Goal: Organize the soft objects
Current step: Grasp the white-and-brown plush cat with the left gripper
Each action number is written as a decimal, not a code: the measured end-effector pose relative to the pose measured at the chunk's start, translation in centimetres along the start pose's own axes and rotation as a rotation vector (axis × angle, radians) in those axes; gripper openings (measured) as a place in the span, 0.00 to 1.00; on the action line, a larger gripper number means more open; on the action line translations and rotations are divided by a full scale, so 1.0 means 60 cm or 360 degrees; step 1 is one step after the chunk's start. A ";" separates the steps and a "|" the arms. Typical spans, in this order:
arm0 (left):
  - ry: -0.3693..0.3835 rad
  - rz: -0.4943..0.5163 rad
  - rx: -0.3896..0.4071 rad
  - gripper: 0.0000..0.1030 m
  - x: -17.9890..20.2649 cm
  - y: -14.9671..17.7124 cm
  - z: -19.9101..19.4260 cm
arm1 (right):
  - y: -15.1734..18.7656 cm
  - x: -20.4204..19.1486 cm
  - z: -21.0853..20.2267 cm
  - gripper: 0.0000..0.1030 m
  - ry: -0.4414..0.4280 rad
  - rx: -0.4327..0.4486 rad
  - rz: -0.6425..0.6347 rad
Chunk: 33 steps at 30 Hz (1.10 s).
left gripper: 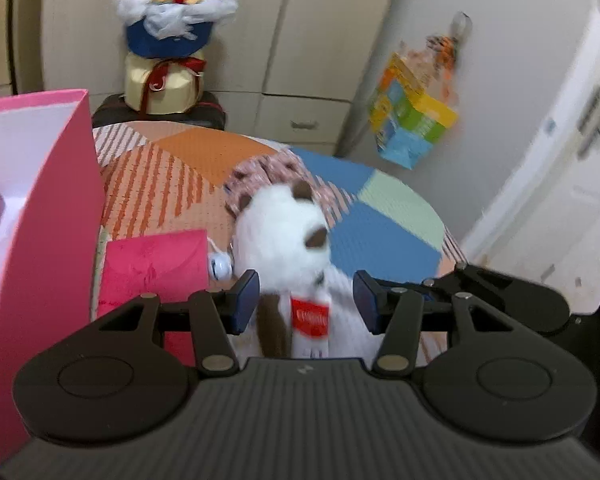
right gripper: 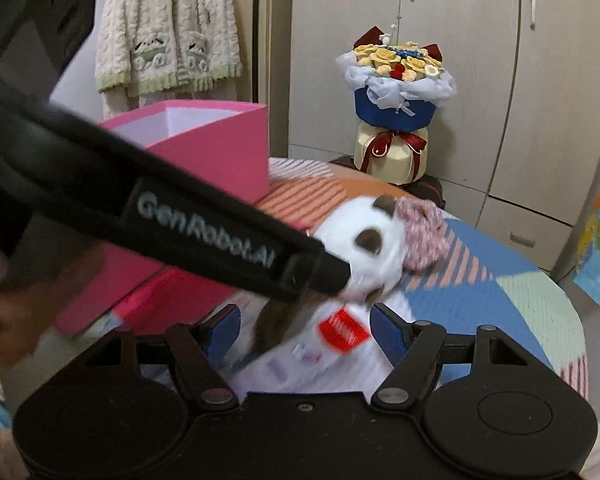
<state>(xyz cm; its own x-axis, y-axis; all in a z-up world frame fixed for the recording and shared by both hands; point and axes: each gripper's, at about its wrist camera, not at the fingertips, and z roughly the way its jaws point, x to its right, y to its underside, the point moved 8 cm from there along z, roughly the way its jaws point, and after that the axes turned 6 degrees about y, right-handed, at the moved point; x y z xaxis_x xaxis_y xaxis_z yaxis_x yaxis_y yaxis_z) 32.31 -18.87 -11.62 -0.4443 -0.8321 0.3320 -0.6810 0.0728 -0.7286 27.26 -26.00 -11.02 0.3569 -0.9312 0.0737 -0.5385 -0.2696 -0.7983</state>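
A patchwork cloth (left gripper: 188, 184) of orange, blue and green covers the table. On its left side stands a pink box (left gripper: 48, 216), open at the top, white inside, with a red and blue soft thing just showing in it. Behind the table a bouquet (left gripper: 172, 4) in blue wrap sits on a dark stand by the cupboards. A knitted jacket (right gripper: 168, 28) hangs behind the box in the right wrist view.

A white plush bear (left gripper: 284, 232) with brown ears and a red tag lies on the cloth right of the box, its head against a pinkish patterned soft item (left gripper: 268, 176). A pink envelope (left gripper: 156, 264) lies flat left of the bear, a small bell (left gripper: 220, 266) between them.

The left gripper (left gripper: 306, 302) is half open with the bear's body between its blue pads; blur hides whether they press it. The right gripper (right gripper: 304, 334) stands wide around the bear's lower body, pads apart from it. A hand (right gripper: 8, 320) shows at the left edge.
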 end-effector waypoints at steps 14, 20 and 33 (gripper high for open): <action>-0.0118 -0.0176 0.0009 0.52 -0.030 -0.020 0.067 | -0.023 0.067 0.120 0.80 -0.0176 -0.0063 0.0374; -0.0137 -0.0117 -0.0037 0.48 -0.025 -0.013 0.068 | -0.023 0.057 0.117 0.69 -0.0148 -0.0015 0.0303; -0.0049 0.0032 -0.0024 0.47 0.028 0.016 -0.012 | -0.015 0.030 0.029 0.64 0.0031 0.0074 0.0235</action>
<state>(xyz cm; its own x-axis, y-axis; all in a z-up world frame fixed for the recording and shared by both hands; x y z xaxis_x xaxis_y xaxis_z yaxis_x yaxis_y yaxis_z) 30.47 -19.82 -11.34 -0.4399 -0.8469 0.2987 -0.6809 0.0976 -0.7259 29.70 -26.98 -11.23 0.2612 -0.9646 -0.0355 -0.5480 -0.1179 -0.8281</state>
